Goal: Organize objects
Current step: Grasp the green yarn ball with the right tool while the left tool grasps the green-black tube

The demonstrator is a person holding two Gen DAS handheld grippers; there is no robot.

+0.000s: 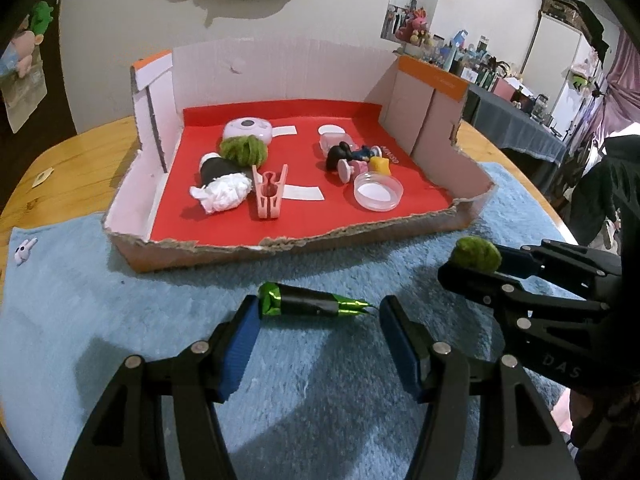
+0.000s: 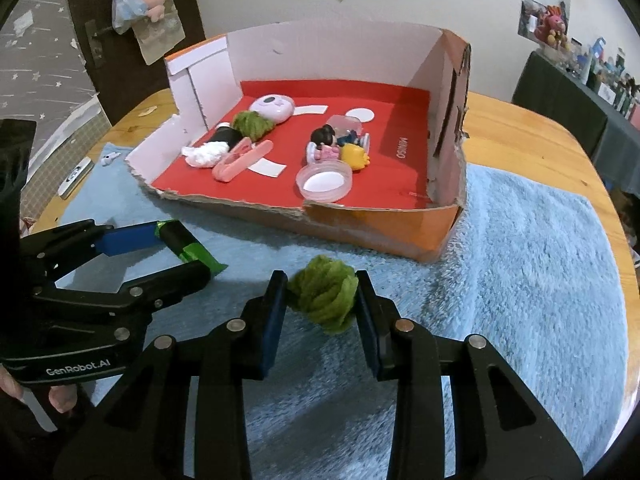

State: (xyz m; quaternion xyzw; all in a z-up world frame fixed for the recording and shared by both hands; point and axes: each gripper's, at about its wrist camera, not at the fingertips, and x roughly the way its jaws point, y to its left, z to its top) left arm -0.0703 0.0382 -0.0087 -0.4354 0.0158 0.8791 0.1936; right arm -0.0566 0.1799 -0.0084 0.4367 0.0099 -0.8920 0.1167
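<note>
A black bundle with shiny green ends (image 1: 312,304) lies on the blue towel (image 1: 120,320), between the blue pads of my left gripper (image 1: 318,308). Its blunt end meets the left pad, and its pointed end stops a sliver short of the right pad. In the right wrist view the left gripper (image 2: 184,252) brackets the same bundle (image 2: 188,246). My right gripper (image 2: 322,284) is shut on a green yarn ball (image 2: 324,296) low over the towel, and it shows at the right of the left wrist view too (image 1: 476,260). Behind stands the torn cardboard box (image 1: 280,242) with a red floor.
Inside the box lie another green yarn ball (image 1: 244,150), a white paper wad (image 1: 224,196), a pink clip (image 1: 270,192), a lilac device (image 1: 248,128), small figurines (image 1: 352,156) and a clear round lid (image 1: 378,191). A tiny white toy (image 1: 25,249) sits on the towel's left edge. The wooden table (image 1: 80,160) lies underneath.
</note>
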